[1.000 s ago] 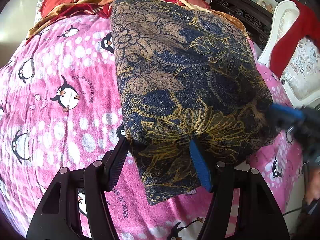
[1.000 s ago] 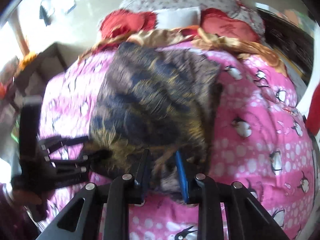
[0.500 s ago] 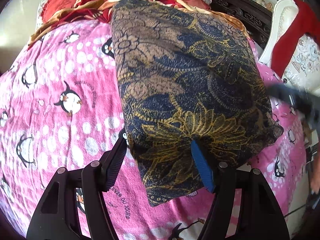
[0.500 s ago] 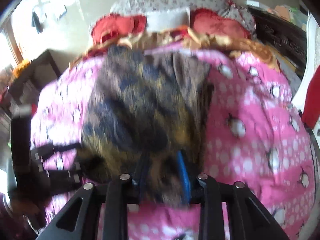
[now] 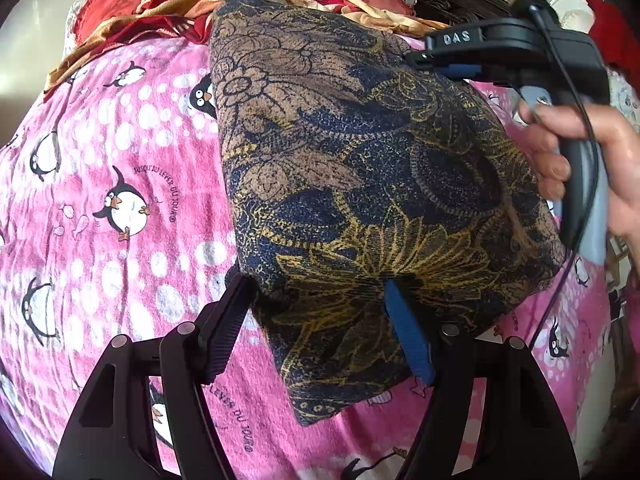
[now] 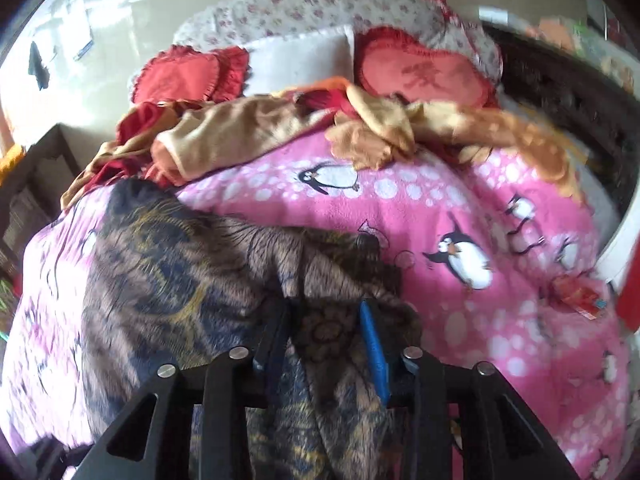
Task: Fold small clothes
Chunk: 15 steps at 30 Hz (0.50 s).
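A dark blue, brown and gold floral garment (image 5: 360, 168) lies on the pink penguin blanket (image 5: 120, 168). My left gripper (image 5: 316, 292) is open, its jaws spread around the garment's near edge, which drapes over the blue pad. My right gripper (image 6: 326, 312) is shut on a bunched fold of the same garment (image 6: 192, 280) and holds it lifted. In the left wrist view the right gripper (image 5: 436, 62) shows at the garment's far right corner, held by a hand (image 5: 580, 160).
Red heart cushions (image 6: 416, 76), a white pillow (image 6: 300, 60) and crumpled tan and red clothes (image 6: 248, 128) lie at the head of the bed. A dark carved headboard (image 6: 560, 88) and a white chair (image 5: 568, 8) stand at the right.
The right gripper has carried its corner of the garment up and away toward the head of the bed, so the cloth folds over. The left gripper has stayed open at the near edge.
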Tool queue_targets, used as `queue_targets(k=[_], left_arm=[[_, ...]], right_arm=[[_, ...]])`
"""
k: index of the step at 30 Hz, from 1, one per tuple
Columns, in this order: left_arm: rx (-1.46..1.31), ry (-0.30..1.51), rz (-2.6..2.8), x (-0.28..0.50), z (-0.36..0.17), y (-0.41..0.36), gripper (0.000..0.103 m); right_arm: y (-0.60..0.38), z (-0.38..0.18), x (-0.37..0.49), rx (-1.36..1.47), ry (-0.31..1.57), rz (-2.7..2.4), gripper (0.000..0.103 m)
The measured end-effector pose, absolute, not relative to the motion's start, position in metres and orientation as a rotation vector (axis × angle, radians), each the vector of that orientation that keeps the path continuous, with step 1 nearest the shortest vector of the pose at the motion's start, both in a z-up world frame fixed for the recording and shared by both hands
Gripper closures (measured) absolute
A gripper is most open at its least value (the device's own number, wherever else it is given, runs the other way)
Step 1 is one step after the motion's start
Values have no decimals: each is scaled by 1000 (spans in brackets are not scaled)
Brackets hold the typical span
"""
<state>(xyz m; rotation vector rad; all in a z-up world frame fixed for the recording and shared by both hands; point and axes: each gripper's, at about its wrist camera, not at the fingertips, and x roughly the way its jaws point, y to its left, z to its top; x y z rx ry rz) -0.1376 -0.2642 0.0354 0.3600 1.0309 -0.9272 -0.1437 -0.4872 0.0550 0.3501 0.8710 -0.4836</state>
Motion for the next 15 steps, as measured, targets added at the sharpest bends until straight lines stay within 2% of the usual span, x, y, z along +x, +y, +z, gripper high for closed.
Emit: queue_targets(k=[3, 11, 15], left_arm=[[362, 1039, -922, -135, 34, -266, 33], [365, 1031, -916, -135, 30, -269, 32], [362, 1034, -911, -135, 29, -270, 32]], right_arm=[[-495, 55, -141, 357, 873, -480, 58], [-455, 85, -199, 343, 845, -435, 58], [-432, 69, -218, 324, 891, -431, 56]])
